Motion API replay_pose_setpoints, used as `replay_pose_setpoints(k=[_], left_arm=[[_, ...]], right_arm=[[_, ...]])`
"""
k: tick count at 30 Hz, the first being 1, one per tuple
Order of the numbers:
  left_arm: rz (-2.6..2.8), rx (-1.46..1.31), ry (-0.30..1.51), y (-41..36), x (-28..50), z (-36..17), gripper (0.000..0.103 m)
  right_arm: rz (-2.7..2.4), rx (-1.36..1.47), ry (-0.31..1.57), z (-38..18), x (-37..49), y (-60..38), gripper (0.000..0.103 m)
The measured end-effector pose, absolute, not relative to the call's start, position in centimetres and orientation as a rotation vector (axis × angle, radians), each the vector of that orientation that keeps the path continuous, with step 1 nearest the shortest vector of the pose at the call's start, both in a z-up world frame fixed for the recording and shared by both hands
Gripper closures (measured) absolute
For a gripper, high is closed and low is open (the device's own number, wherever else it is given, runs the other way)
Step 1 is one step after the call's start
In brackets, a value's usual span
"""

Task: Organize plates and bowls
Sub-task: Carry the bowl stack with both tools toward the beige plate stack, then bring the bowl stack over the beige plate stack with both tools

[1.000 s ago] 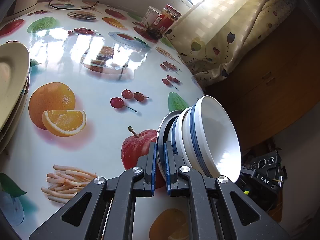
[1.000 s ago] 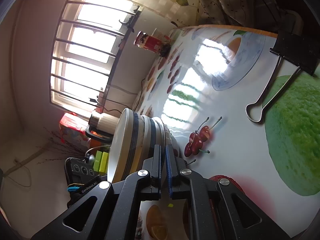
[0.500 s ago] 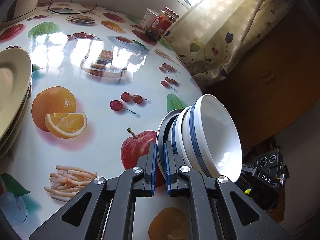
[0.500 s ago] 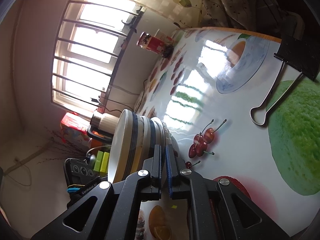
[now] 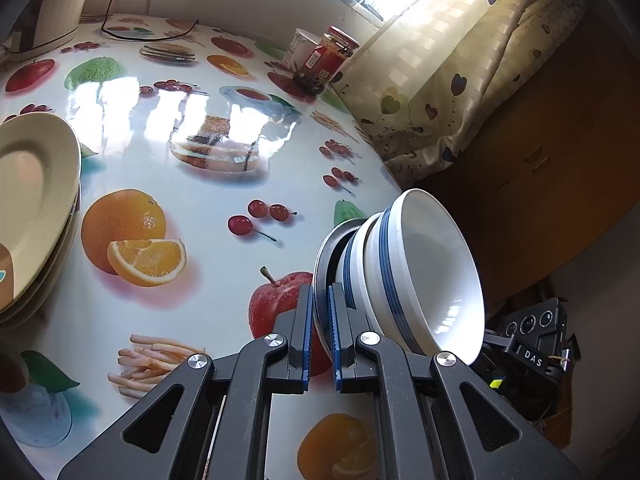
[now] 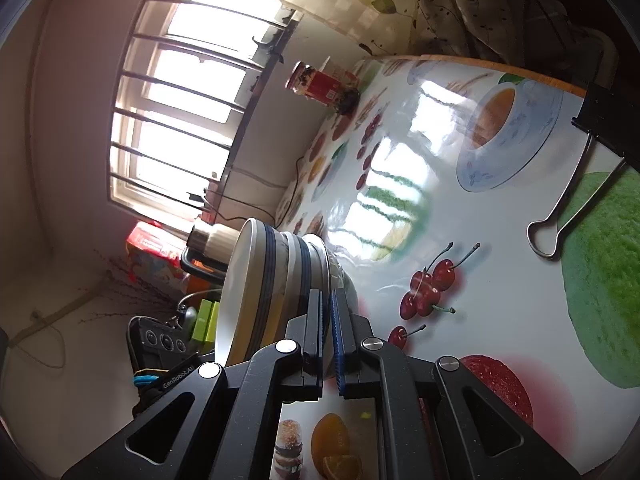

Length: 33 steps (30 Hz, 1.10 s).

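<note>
Stack of nested white bowls with blue rim bands (image 5: 404,276), seated on a grey metal dish (image 5: 325,280), carried tipped on edge above the glossy fruit-printed tablecloth (image 5: 192,168). Left gripper (image 5: 319,332) clamped narrowly on the grey dish's rim at 6 o'clock of the left wrist view, blue pads pressed to either side. Right gripper (image 6: 326,336) pinched just as narrowly on the rim of the same stack (image 6: 276,280) from the opposite side, open mouth of the top bowl facing 9 o'clock in the right wrist view.

Pile of cream round plates (image 5: 32,208) at 9 o'clock on the cloth, well apart from the bowls. Red-labelled glass jar (image 5: 326,60) and white tub (image 5: 298,48) at 12 o'clock near the heart-patterned curtain (image 5: 440,80). Black cable (image 5: 132,32) trailing at 11 o'clock. Black binder clip with wire handles (image 6: 576,184) at 3 o'clock of the right view, lying flat on the cloth (image 6: 460,240). Barred window (image 6: 188,112) at 10 o'clock. Nothing standing between the stack and the cloth below.
</note>
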<state>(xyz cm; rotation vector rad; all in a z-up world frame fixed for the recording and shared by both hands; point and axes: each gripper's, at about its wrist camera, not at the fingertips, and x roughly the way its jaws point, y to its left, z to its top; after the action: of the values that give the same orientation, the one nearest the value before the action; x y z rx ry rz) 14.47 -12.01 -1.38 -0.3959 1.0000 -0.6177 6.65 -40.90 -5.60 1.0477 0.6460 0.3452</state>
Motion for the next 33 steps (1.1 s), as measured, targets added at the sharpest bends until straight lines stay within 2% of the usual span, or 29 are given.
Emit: replay_pose_setpoints(k=[33], left_arm=[[-0.543,-0.424,0.952,-8.0,15.5,2.1,0.096]], right_arm=[[0.437,1.016,0.654,-2.1,10.5,-37.5,0.095]])
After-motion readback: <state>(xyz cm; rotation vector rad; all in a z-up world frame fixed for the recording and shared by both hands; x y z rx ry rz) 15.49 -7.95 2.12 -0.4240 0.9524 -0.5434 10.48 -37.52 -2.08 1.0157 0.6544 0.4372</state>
